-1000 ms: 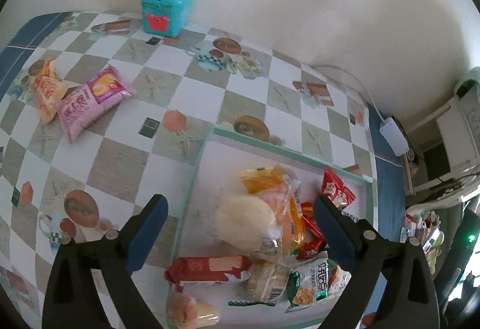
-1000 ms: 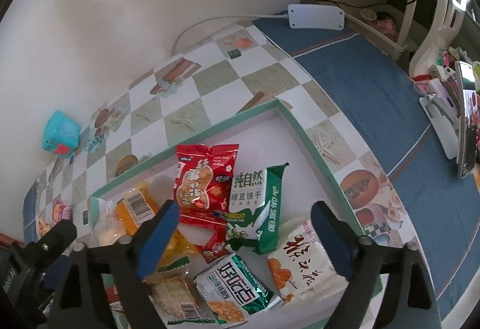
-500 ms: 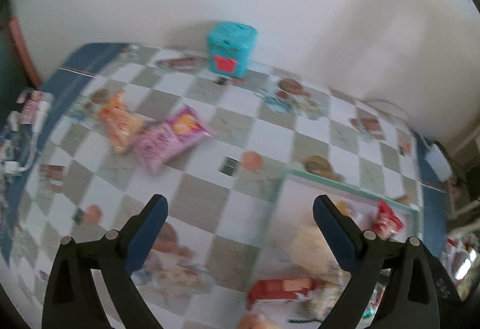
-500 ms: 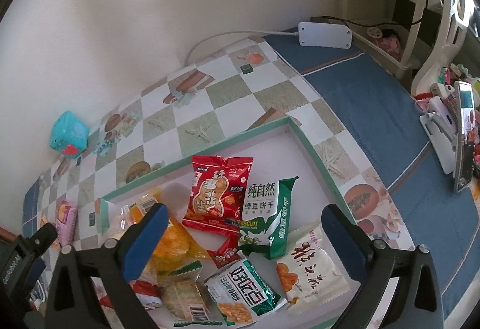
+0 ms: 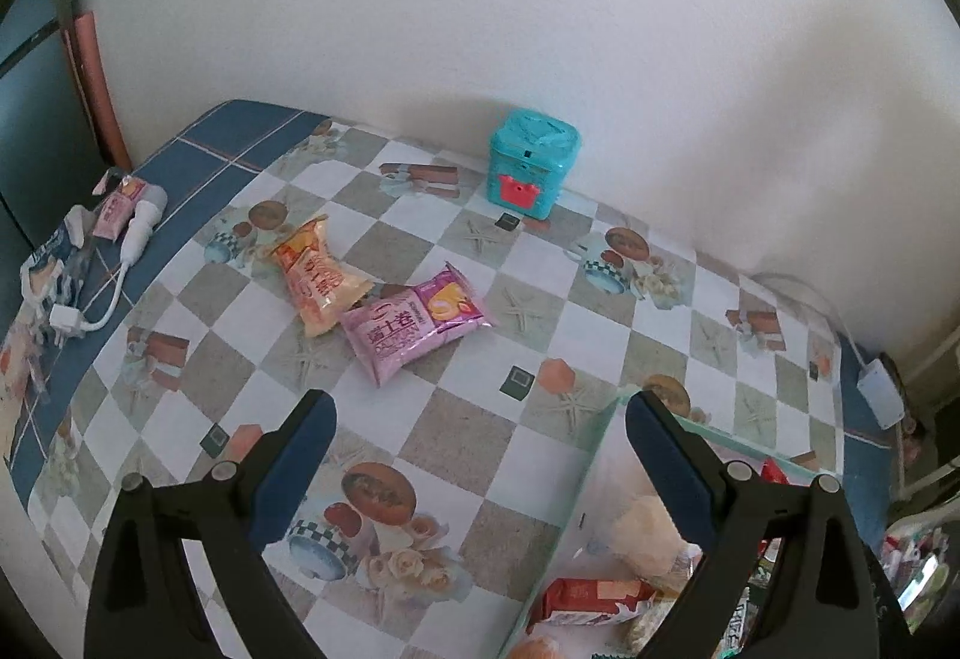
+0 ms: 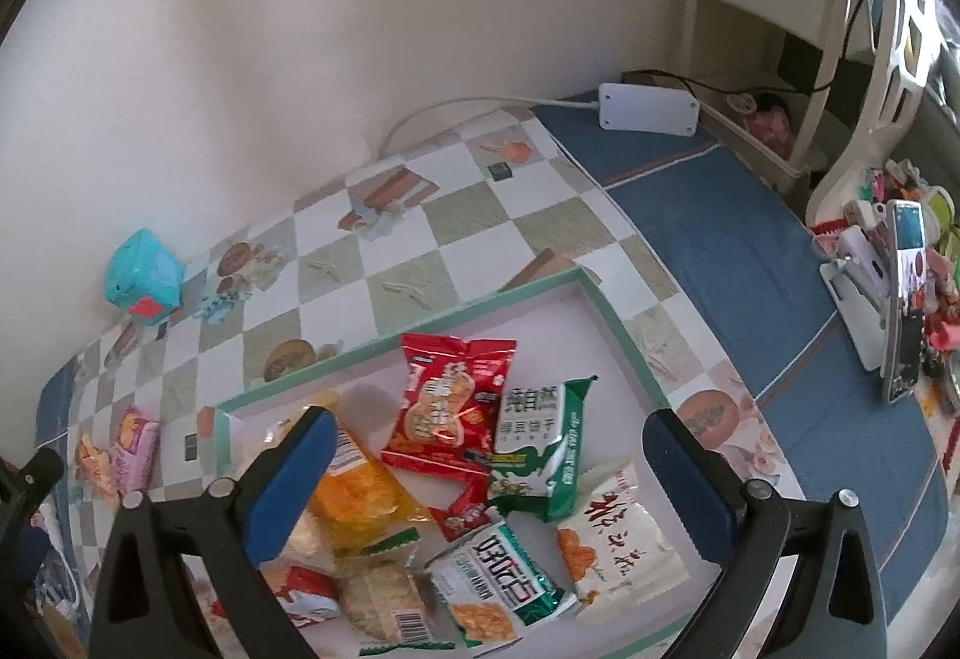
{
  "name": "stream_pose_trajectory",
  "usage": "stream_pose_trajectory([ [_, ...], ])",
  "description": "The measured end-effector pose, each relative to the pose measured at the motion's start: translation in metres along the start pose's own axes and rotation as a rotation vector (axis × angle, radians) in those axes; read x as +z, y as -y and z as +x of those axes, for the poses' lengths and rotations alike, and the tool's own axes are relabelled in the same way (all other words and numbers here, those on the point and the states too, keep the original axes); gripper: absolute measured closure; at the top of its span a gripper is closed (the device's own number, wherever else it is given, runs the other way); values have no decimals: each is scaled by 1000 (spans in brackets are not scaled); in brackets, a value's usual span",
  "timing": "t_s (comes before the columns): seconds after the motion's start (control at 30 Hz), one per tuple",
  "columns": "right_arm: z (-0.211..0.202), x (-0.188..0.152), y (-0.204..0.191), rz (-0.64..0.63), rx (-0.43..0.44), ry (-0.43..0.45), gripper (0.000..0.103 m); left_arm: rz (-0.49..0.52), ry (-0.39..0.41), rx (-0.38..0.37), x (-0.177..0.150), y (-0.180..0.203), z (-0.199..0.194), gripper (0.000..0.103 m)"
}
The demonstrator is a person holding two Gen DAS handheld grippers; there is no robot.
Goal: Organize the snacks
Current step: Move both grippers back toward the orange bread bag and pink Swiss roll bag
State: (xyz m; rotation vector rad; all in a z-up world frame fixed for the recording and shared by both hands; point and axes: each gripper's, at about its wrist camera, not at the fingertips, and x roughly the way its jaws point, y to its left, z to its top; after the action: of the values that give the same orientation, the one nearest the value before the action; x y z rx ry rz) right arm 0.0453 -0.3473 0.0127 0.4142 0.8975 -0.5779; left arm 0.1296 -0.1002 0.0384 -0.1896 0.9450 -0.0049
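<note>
Two empty grippers above the green-rimmed tray [image 6: 618, 323]

The right gripper [image 6: 486, 455], jaws just spread wide, hangs over the tray's snack pile; the left gripper [image 5: 477, 434] (also released) faces the pink packet [image 5: 414, 326] and orange packet [image 5: 315, 281] outside it.

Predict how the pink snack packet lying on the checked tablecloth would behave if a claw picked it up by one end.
The pink packet looks puffed and pillow-like, so it is probably light. Its film is glossy, so it may slip in the grip. Held by one end it would likely sag, and its contents could crush if squeezed hard.
</note>
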Motion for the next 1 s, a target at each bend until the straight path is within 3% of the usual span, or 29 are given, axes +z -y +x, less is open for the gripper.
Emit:
stream_pose_trajectory([
  [0.17, -9, -8, -34, -94, 19, 16, 0, -18, 21, -4, 4, -16, -11, 6],
  [0.43, -23, -37, -109, -284, 114, 15, 0, -44, 6, 126, 17, -68, -18, 6],
  [0.87, -22, -85, -185, -441, 205, -30, 0, -216, -35, 267, 20, -181, -12, 6],
  [1.0, -14, -97, -194, -474, 208, -52, 0, -303, -63, 243, 15, -209, -5, 6],
])
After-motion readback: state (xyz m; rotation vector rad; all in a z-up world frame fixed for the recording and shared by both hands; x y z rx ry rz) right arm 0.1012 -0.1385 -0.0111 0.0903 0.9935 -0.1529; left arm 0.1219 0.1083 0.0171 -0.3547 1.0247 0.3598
